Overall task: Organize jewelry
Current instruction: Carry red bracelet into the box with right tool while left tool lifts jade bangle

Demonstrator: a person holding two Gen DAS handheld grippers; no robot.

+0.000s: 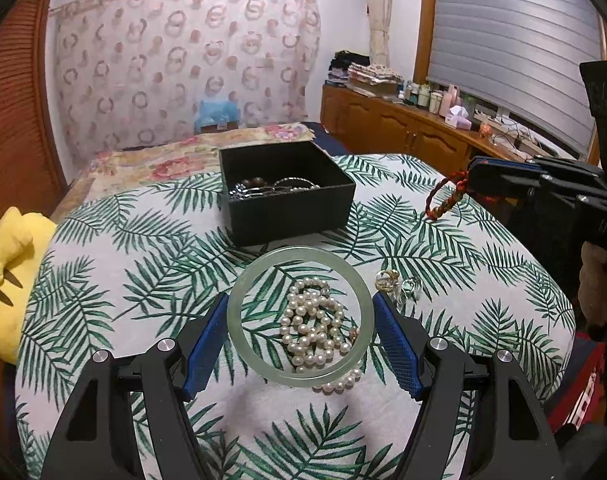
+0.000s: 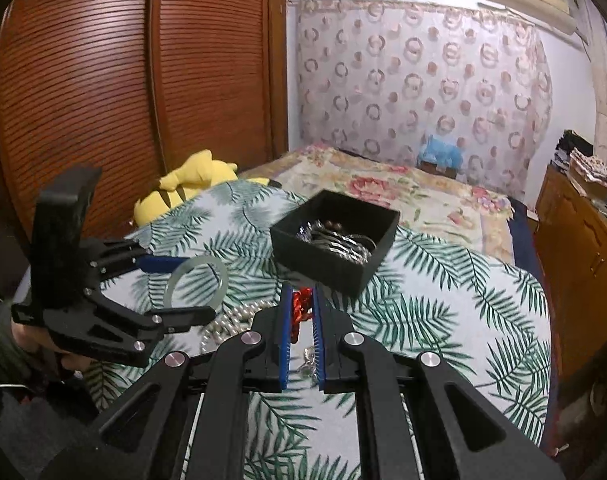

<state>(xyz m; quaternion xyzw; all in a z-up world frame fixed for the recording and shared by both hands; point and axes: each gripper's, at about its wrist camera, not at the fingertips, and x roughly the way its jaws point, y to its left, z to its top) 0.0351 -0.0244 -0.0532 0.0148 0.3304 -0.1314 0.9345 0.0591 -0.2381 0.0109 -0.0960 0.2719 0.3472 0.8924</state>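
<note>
Your left gripper (image 1: 301, 330) clamps the pale green bangle (image 1: 300, 315) at lower centre, above the pearl strand (image 1: 313, 328). Your right gripper (image 2: 302, 320) pinches the red braided bracelet (image 1: 447, 196), lifted at right. Likely next: carry both to the black box (image 1: 287, 196), upper centre, clearing its near wall; the leaf-print cloth (image 1: 143, 272) between is open
</note>
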